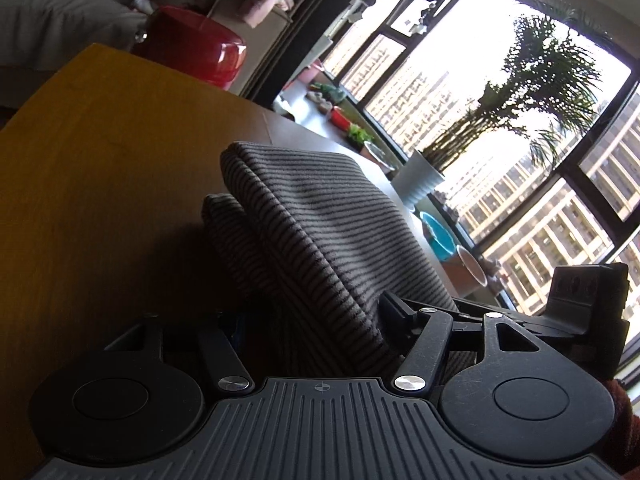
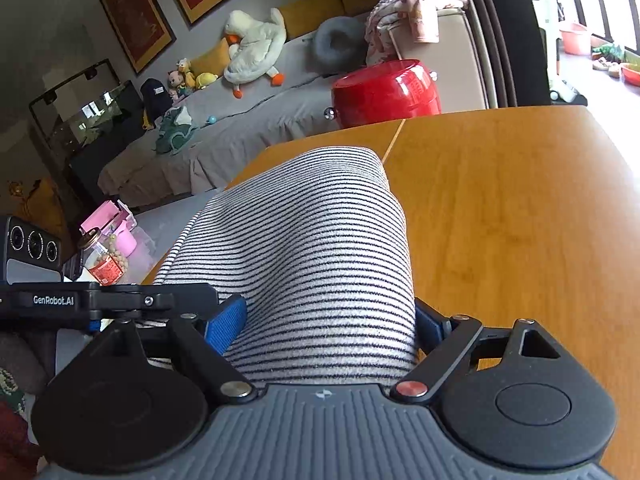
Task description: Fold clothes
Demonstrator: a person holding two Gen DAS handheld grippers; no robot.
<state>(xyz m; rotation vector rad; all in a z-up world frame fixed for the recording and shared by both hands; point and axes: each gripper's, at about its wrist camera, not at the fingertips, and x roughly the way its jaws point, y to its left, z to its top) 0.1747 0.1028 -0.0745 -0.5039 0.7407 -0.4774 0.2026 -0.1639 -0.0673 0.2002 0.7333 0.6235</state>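
A striped black-and-white garment (image 1: 312,232) lies folded in thick layers on the wooden table (image 1: 100,168). In the left wrist view my left gripper (image 1: 320,332) is shut on the near edge of the garment, its fingers mostly hidden by cloth. In the right wrist view the same striped garment (image 2: 320,248) bulges up between the blue finger pads (image 2: 226,322) of my right gripper (image 2: 328,328), which is shut on it above the table (image 2: 512,216). The other gripper's body (image 2: 48,300) shows at the left edge.
A red round stool (image 2: 386,94) stands beyond the table's far edge, with a grey sofa (image 2: 248,120) holding plush toys behind it. A potted plant (image 1: 424,180) and a blue basin (image 1: 440,236) stand by the window. A jar (image 2: 104,260) is at the left.
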